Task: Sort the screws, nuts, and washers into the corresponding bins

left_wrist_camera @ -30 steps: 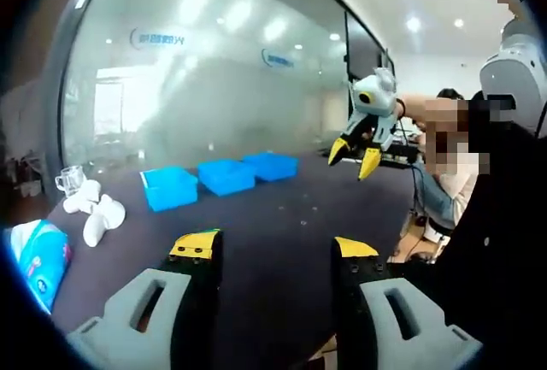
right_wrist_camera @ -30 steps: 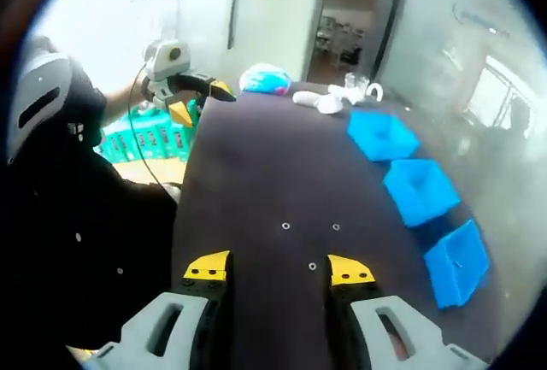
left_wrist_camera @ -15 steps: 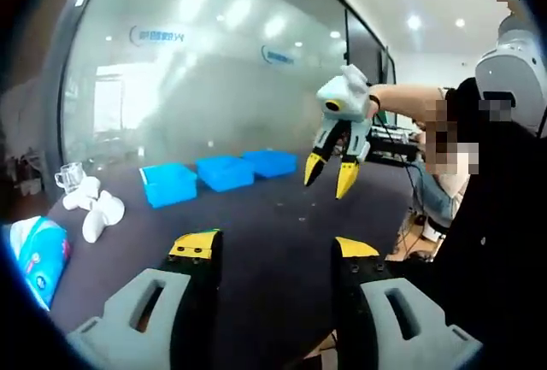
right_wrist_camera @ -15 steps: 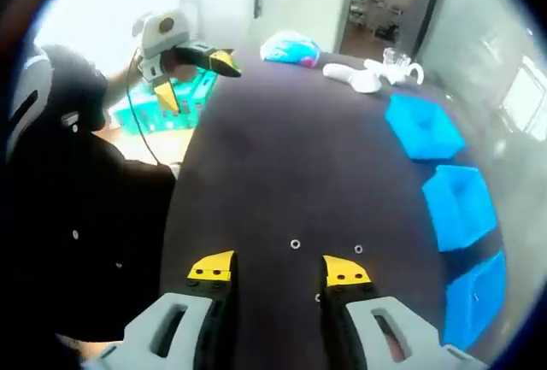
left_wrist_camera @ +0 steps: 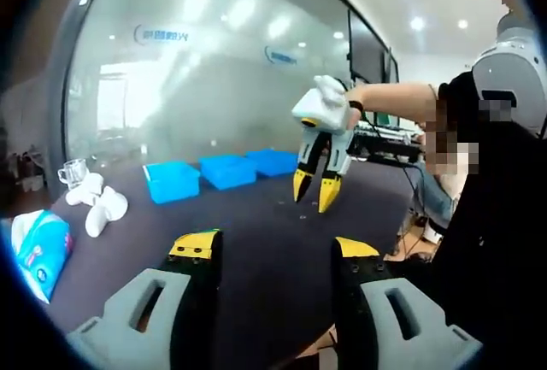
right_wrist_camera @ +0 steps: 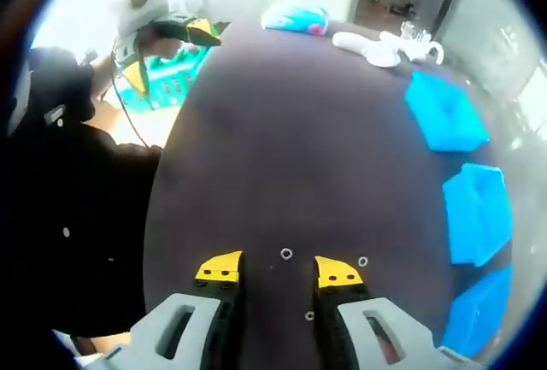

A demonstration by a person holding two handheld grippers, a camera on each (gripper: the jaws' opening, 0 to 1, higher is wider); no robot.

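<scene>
Right gripper (right_wrist_camera: 276,269): rose from the bottom of the right gripper view, yellow-tipped jaws parted with nothing between them; in the left gripper view it (left_wrist_camera: 313,191) hung tips-down at centre right, just above the table, jaws a little apart and empty.
Left gripper (left_wrist_camera: 276,249): sat at the bottom of the left gripper view, jaws wide apart and empty; in the right gripper view it (right_wrist_camera: 162,41) showed at upper left, beyond the table's edge.
Washers: one small ring (right_wrist_camera: 286,254) lay on the dark table (right_wrist_camera: 291,131) between the right jaw tips, another (right_wrist_camera: 363,261) just right of them, a third (right_wrist_camera: 309,315) lower between the jaws.
Bins: three blue bins (right_wrist_camera: 444,112) (right_wrist_camera: 479,213) (right_wrist_camera: 475,319) ran down the right edge of the right gripper view; in the left gripper view they stood in a row at centre left.
Other items: white objects (right_wrist_camera: 376,48) and a blue packet (right_wrist_camera: 295,20) lay at the table's far end, top of the right gripper view.
</scene>
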